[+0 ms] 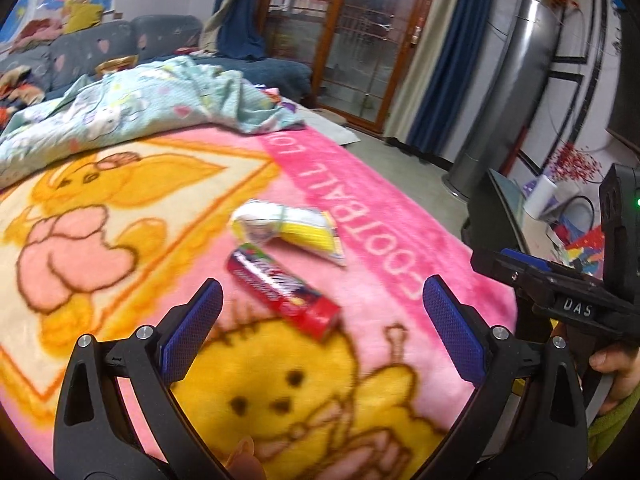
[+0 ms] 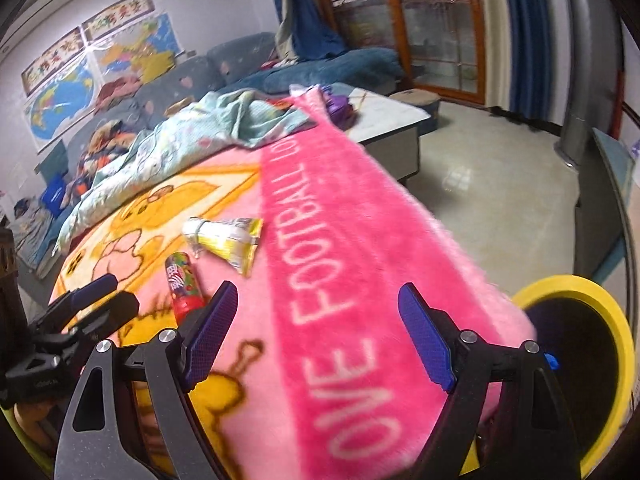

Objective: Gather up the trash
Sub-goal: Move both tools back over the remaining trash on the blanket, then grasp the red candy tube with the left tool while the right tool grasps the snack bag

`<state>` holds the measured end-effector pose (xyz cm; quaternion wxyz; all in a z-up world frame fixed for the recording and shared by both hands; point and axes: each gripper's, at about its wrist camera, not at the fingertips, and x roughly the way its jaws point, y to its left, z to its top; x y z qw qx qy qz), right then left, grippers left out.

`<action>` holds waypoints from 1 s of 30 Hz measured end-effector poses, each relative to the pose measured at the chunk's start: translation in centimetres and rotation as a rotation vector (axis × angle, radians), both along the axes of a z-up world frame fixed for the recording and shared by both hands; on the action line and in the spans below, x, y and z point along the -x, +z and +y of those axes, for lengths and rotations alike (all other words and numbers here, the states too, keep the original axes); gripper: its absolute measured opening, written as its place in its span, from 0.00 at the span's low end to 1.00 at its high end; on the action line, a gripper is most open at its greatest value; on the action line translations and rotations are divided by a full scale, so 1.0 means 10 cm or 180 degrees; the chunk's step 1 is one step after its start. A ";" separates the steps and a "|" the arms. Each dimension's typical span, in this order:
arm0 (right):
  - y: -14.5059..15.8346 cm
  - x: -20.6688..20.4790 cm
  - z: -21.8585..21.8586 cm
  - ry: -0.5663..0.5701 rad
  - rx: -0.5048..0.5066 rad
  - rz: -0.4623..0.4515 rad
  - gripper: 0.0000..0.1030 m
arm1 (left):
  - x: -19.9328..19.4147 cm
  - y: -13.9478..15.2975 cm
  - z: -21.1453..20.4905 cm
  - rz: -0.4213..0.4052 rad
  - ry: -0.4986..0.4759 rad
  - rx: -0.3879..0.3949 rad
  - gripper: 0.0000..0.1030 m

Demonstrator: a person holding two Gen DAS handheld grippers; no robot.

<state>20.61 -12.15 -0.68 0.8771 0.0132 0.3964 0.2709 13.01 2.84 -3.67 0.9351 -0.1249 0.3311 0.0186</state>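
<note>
Two wrappers on the pink blanket, both grippers empty.

We see a red wrapper [image 1: 282,290] lying flat at 12 o'clock of our left gripper [image 1: 322,300], a crumpled yellow-and-white wrapper [image 1: 292,230] just beyond it. Our right gripper [image 2: 318,312] hovers over the pink blanket [image 2: 340,240], yellow-rimmed bin [image 2: 580,360] at 3 o'clock. Both sets of fingers are spread wide, holding nothing.

I count two pieces of trash on the blanket: one red candy tube [image 1: 283,290] and one yellow-and-white snack wrapper [image 1: 289,229], lying just beside each other. One pink cartoon blanket [image 1: 384,216] lies under them, with one crumpled pale-green quilt [image 1: 152,104] at its far end. I have two grippers, my left gripper [image 1: 322,322] and my right gripper [image 2: 318,334], two blue-padded fingers on each. One yellow-rimmed bin [image 2: 608,332] sits at my right.
</note>
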 end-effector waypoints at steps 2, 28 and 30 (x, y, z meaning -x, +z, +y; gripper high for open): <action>-0.02 -0.09 0.13 0.0075 0.0004 0.0052 0.77 | -0.01 -0.04 0.08 0.0040 0.0075 0.0034 0.89; -0.59 -1.04 1.38 0.0717 -0.0310 0.0862 0.75 | -0.28 -0.55 0.31 0.0397 0.0006 0.0836 0.52; -0.59 -1.02 1.38 0.0752 -0.0378 0.0866 0.61 | -0.31 -0.56 0.29 0.0400 0.0012 0.0823 0.52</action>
